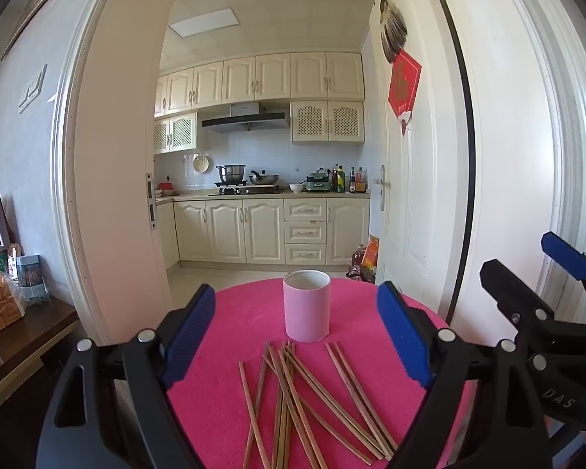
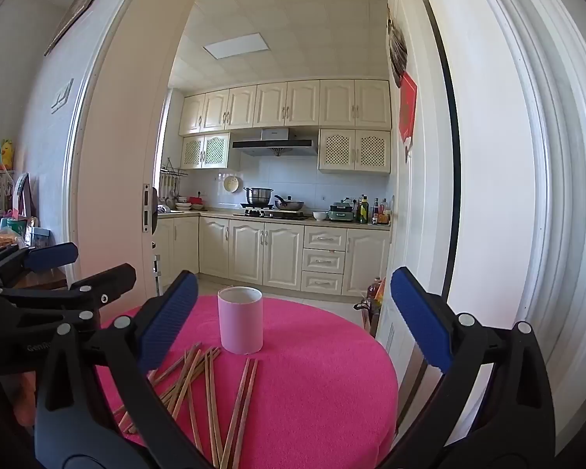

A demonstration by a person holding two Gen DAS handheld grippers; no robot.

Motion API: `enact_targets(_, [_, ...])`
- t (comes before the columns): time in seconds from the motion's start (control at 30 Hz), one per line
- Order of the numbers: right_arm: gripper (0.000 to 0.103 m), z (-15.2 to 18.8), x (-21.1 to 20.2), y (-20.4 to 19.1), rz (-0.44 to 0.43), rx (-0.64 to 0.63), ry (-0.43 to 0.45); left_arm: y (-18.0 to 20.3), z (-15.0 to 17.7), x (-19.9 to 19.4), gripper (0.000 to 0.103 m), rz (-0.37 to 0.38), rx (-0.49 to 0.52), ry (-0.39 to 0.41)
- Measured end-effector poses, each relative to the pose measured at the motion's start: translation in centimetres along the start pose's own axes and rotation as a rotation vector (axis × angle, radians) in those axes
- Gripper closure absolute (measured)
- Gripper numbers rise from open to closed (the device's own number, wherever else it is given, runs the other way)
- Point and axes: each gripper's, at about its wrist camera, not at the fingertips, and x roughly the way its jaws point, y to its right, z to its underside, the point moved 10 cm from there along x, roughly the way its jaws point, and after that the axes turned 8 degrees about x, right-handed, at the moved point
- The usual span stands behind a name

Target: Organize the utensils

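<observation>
Loose chopsticks [image 1: 293,394] lie scattered flat on the pink surface [image 1: 238,312], just in front of one upright pink cup [image 1: 306,305], which looks empty from here. A main pile is crossed and overlapping; one pair [image 2: 242,402] lies slightly apart to the right. Roughly a dozen sticks, exact count unclear since they overlap and run out of frame.

Left gripper [image 1: 301,348] and right gripper [image 2: 293,324] both have fingers spread wide, nothing between them, hovering over the near edge of the surface, above the sticks.

Handling, as a judgement: the sticks look like wood or bamboo, so light, stiff, thin and smooth, likely to roll or pivot when pinched. Best grip is near mid-length, across the stick; the separate pair is easiest to take first. The cup looks light and could tip if bumped.
</observation>
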Motion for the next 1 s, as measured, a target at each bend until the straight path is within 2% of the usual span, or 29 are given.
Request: enact_targets(1.0, [0.006,0.39,0.14,-0.07,0.001,0.007,-0.005,0.08,-0.26,-0.04,0.02,0.004,-0.003,-0.007])
